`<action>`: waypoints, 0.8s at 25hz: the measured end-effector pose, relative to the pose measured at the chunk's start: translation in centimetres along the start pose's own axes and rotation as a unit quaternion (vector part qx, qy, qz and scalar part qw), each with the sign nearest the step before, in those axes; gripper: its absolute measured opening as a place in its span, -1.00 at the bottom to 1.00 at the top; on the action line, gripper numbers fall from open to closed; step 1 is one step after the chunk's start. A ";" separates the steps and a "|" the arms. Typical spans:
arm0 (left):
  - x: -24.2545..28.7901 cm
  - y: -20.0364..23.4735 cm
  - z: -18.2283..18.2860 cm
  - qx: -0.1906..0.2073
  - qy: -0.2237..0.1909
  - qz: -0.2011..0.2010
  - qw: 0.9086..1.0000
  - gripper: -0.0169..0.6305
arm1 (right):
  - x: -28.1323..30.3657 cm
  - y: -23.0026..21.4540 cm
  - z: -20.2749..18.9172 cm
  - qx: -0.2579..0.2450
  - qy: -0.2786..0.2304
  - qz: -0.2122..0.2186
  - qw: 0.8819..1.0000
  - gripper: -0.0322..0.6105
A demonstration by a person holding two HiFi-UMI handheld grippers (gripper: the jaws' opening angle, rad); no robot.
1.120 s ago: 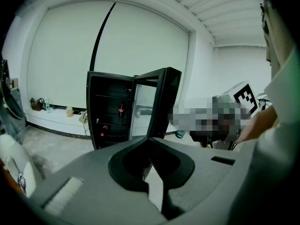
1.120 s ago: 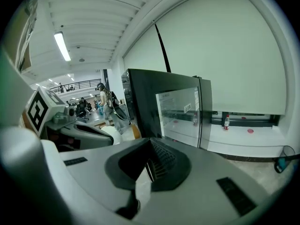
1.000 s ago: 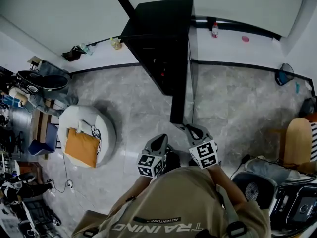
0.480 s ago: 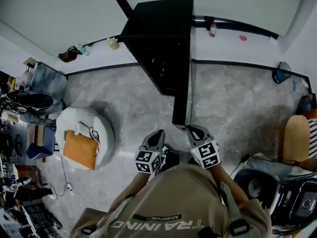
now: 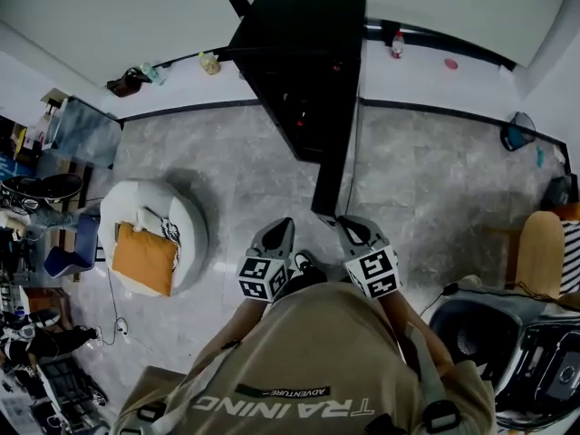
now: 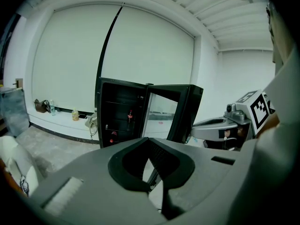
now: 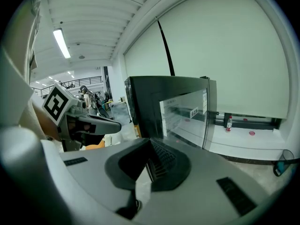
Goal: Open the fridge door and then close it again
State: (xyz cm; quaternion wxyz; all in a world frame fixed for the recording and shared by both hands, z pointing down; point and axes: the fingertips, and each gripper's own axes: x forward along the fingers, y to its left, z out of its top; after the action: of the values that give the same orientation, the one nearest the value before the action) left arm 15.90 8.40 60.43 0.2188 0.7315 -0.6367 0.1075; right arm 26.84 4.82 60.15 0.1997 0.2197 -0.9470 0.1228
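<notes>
The black fridge [image 5: 299, 34] stands with its glass door [image 5: 333, 181] swung well out towards us, so we judge the opening done and closing to be the step in hand. Our right gripper [image 5: 348, 228] sits just beside the door's free edge, on the side facing away from the fridge's interior. Our left gripper [image 5: 282, 234] is near it, in front of that open interior. Both have their jaws pressed together with nothing between them (fine for pushing). We would lay the right gripper against the door's outer face near the free edge, then press steadily until the door meets the fridge, keeping the left gripper out of the gap.
</notes>
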 end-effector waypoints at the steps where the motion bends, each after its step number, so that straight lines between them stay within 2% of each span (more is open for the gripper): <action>1: -0.1 0.4 0.1 -0.003 -0.002 0.000 1.000 -0.95 | 0.2 0.1 0.3 -0.002 -0.001 -0.001 1.000 -0.91; 12: 0.7 4.5 2.7 -0.005 -0.026 -0.011 1.000 -0.95 | 2.8 0.5 2.5 -0.019 -0.003 -0.012 1.000 -0.91; 20: 1.6 6.9 2.5 0.008 -0.017 -0.042 0.999 -0.95 | 4.5 1.0 2.7 0.007 -0.016 -0.039 0.999 -0.91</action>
State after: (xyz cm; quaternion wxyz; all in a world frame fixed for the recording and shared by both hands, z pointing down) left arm 9.09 5.20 60.24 0.2063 0.7612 -0.6081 0.0905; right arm 21.78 3.19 59.59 0.1877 0.2599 -0.9398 0.1181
